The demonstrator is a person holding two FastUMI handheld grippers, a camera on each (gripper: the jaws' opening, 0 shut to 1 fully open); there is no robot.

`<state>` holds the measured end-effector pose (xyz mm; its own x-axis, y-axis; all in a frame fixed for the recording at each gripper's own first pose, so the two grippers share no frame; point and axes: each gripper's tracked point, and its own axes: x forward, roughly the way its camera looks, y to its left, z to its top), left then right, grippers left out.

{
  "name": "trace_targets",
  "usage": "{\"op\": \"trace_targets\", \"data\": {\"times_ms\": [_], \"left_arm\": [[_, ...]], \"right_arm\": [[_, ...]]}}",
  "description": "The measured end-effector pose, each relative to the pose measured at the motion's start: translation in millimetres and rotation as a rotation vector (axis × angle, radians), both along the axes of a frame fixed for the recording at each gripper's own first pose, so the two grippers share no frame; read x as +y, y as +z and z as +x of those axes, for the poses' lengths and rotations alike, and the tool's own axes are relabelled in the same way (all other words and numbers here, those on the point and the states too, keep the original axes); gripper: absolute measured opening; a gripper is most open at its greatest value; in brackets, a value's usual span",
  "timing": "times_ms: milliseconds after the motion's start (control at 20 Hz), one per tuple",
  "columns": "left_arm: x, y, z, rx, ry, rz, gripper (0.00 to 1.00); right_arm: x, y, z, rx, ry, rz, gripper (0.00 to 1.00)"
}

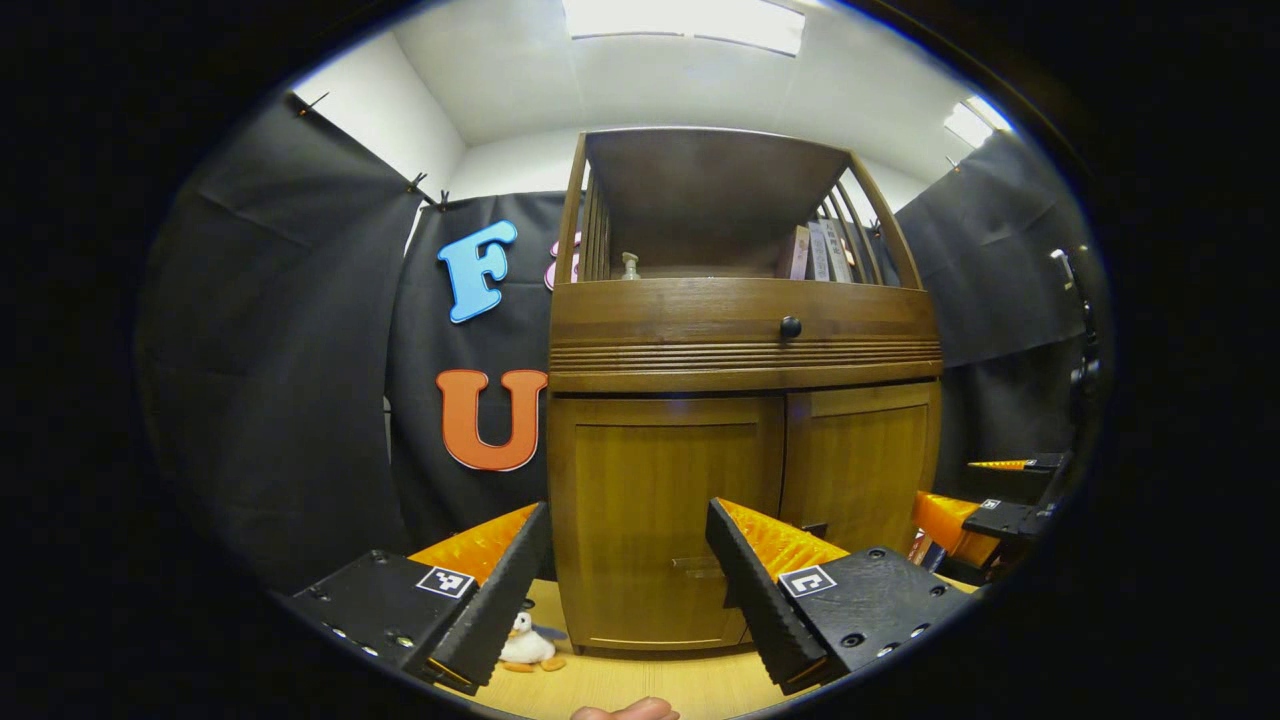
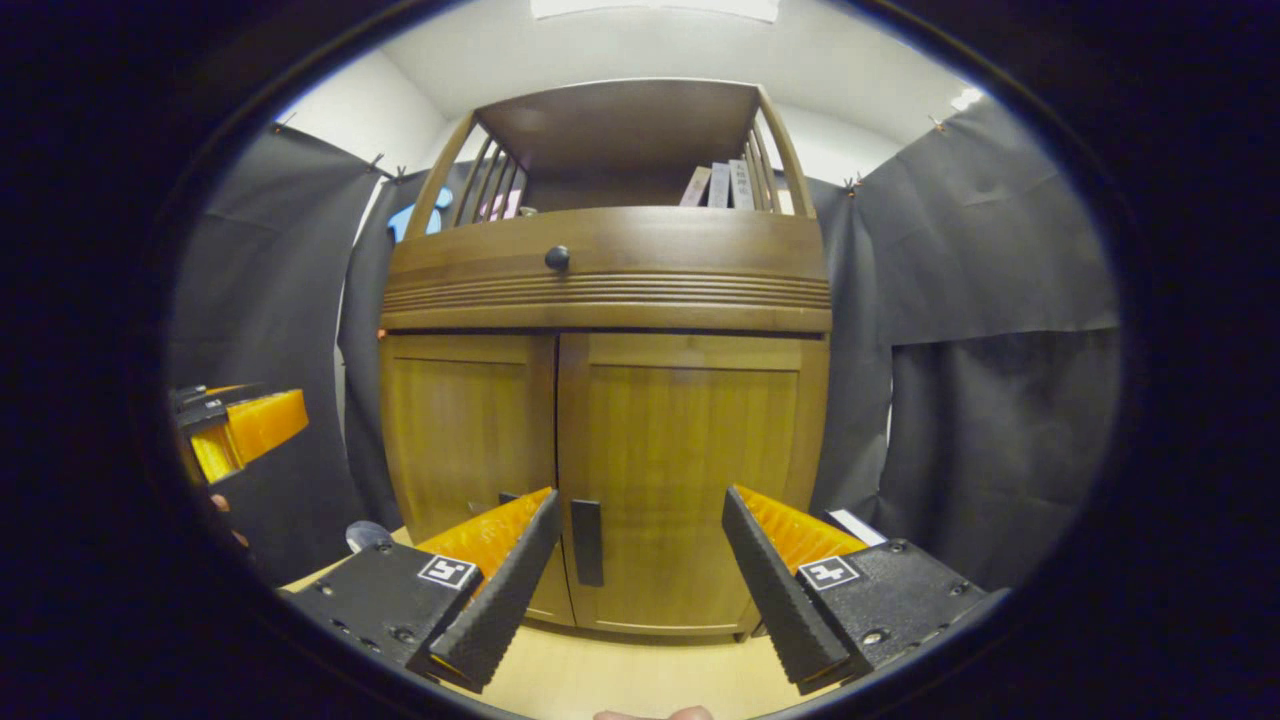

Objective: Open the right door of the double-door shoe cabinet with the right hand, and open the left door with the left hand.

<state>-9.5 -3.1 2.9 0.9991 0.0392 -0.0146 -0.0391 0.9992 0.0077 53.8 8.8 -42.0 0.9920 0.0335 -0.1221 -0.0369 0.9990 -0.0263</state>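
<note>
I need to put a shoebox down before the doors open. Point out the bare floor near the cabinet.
Bare floor lies in front of the right door, between the right gripper fingers. In front of the left door it is bare too, but a toy duck sits by the cabinet's left corner. The top shelf is crowded with books.

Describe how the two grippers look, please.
Each gripper, left and right, has two wedge-shaped fingers with ribbed inner faces, tapering forward. Each finger sits on a black block with screws and a small square black-and-white marker. No cables or sleeves are visible.
</note>
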Motion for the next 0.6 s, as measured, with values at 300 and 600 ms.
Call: {"op": "trace_targets", "data": {"times_ms": [300,600], "left_arm": [[15.6,-1.6,-1.4,-0.009,0.022,0.028,0.95],[31.3,-3.4,-2.2,-0.021,0.044,0.039,0.94]], "right_arm": [[19.6,-44.3,33.6,0.076,0.006,0.004,1.00],[37.3,-83.5,66.4,0.153,0.027,0.028,1.00]]}}
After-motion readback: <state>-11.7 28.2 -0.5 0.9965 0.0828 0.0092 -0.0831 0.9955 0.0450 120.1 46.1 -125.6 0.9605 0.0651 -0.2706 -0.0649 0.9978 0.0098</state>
